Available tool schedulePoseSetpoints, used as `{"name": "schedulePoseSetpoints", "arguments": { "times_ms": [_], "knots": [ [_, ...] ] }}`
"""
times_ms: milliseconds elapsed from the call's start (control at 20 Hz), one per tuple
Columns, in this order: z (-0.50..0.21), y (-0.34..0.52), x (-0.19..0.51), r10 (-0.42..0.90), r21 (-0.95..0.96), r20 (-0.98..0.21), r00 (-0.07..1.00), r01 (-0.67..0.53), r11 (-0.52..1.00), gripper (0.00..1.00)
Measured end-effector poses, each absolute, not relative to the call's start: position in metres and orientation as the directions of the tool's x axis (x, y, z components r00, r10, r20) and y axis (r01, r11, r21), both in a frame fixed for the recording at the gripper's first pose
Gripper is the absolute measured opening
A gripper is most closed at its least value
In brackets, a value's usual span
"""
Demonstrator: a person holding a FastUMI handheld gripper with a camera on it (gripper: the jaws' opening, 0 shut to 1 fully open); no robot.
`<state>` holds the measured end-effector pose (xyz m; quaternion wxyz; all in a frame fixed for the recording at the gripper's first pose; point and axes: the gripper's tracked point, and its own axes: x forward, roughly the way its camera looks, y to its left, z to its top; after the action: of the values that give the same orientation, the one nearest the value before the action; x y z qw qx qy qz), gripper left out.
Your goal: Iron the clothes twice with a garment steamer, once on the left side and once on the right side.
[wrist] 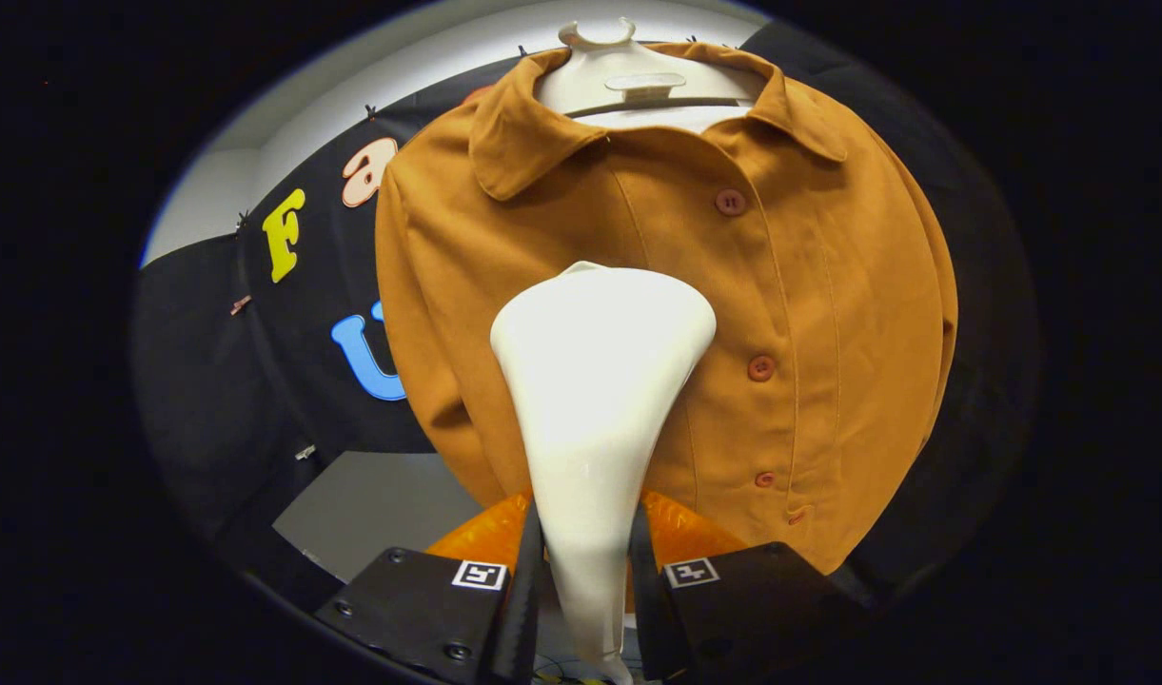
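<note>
A rust-orange buttoned jacket [809,285] with a collar hangs on a white mannequin form [628,81] straight ahead of me. My gripper [583,561] is shut on the narrow handle of a white garment steamer [595,381], both fingers pressing its sides. The steamer's wide head points up and sits against or just in front of the jacket's left chest, left of the button row; whether it touches the cloth I cannot tell. The head hides part of the jacket's front.
The black booth wall [209,400] stands behind and to the left of the jacket. A grey floor patch [371,514] shows low on the left, under the jacket's hem. A white wall [285,124] rises above the cloth.
</note>
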<state>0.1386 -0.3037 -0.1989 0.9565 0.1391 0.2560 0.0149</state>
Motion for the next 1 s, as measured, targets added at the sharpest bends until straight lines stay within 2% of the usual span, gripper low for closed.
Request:
{"name": "schedulePoseSetpoints", "arguments": {
  "times_ms": [450, 1000],
  "knots": [
    [-0.258, -0.315, 0.123, 0.120, 0.254, -0.588, 0.800, 0.042, 0.966, 0.46],
    [-0.344, -0.324, 0.084, 0.117, 0.215, -0.744, 0.658, 0.071, 0.974, 0.46]
  ]
}}
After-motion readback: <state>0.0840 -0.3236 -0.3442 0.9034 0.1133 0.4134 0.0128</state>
